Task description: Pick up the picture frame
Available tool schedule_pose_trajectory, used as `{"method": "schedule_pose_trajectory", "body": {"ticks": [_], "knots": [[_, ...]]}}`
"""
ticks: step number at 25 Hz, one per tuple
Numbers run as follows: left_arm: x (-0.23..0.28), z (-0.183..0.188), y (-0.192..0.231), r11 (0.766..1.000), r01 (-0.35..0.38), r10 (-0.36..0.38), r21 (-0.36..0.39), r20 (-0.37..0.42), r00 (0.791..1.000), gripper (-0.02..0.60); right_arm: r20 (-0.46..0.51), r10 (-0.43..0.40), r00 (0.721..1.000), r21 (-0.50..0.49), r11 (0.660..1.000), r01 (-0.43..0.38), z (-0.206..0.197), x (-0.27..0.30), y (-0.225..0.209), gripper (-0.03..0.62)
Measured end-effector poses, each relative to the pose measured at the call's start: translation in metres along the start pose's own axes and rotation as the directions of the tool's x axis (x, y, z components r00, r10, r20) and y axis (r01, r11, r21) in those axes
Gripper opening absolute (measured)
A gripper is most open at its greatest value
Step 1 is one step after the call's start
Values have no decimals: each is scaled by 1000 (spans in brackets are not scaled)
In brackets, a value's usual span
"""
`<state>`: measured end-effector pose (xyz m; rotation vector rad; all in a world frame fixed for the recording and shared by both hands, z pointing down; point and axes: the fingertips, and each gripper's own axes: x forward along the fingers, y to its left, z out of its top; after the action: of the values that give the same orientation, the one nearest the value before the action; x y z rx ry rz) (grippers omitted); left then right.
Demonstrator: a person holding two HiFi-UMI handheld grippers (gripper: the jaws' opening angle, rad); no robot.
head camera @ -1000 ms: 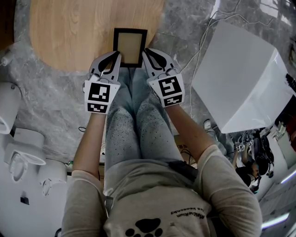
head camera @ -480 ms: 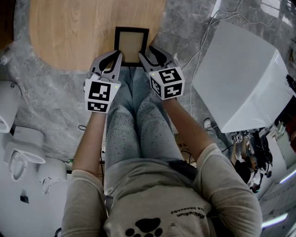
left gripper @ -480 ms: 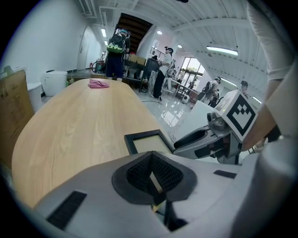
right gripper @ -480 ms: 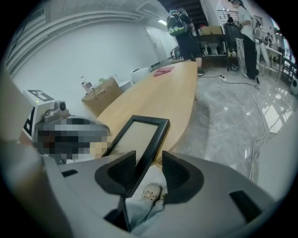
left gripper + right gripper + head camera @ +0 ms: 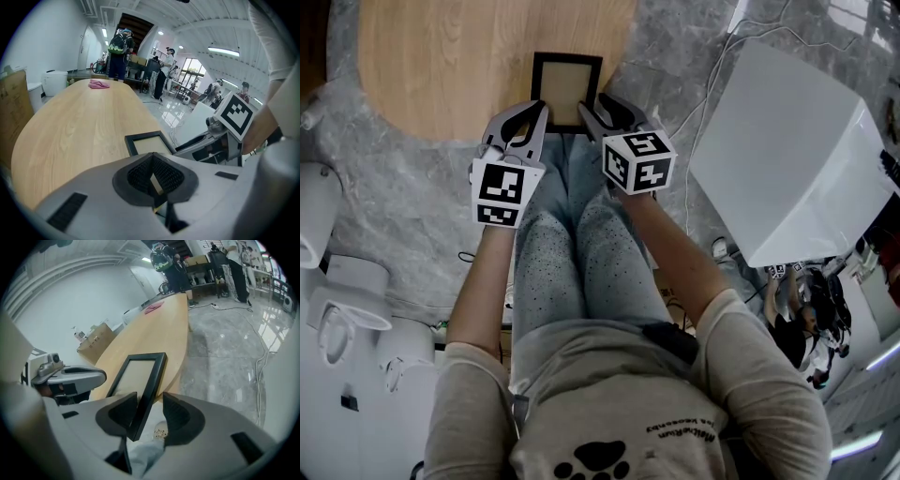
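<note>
One black picture frame [image 5: 567, 89] at the worktop's [image 5: 441, 66] near edge, close end poking out past that edge; tilt hard to tell. Left hand-held gripper [image 5: 153, 182] just off the worktop's near edge, clamped tight on the frame's near-left corner, thin sliver of it pinched between the pads. Right hand-held gripper [image 5: 150, 411] also just off that near edge, jaws wide after just opening, frame's right rail running between them, pads clear of it on both sides. Knees [image 5: 572, 216] in speckled jeans under the overhang, straight off the worktop's near edge. Pink cloth [image 5: 99, 84] lying at the worktop's far end. Cardboard box [image 5: 14, 103] beside the worktop's left side. Big white box [image 5: 787, 150] on the grey marble floor [image 5: 394, 206], off the worktop's right side, well apart from it. Cable [image 5: 712, 52] on the floor between worktop and white box. Several people [image 5: 119, 51] standing beyond the worktop's far end.
</note>
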<state>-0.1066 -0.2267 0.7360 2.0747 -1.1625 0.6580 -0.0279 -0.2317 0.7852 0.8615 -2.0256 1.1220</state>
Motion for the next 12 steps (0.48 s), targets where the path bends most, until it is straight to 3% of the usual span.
{"method": "schedule_pose_trajectory", "body": {"ticks": [6,12], "knots": [[1,2,0,1000,4,-4,2,4,1000,8,-6,26,1000,90,996,-25,-2,1,-2,175],[1,0,1,1000,4,-4,1,2,1000,9,-36,-2,999,137,991,7,-3,-1,0,103]]}}
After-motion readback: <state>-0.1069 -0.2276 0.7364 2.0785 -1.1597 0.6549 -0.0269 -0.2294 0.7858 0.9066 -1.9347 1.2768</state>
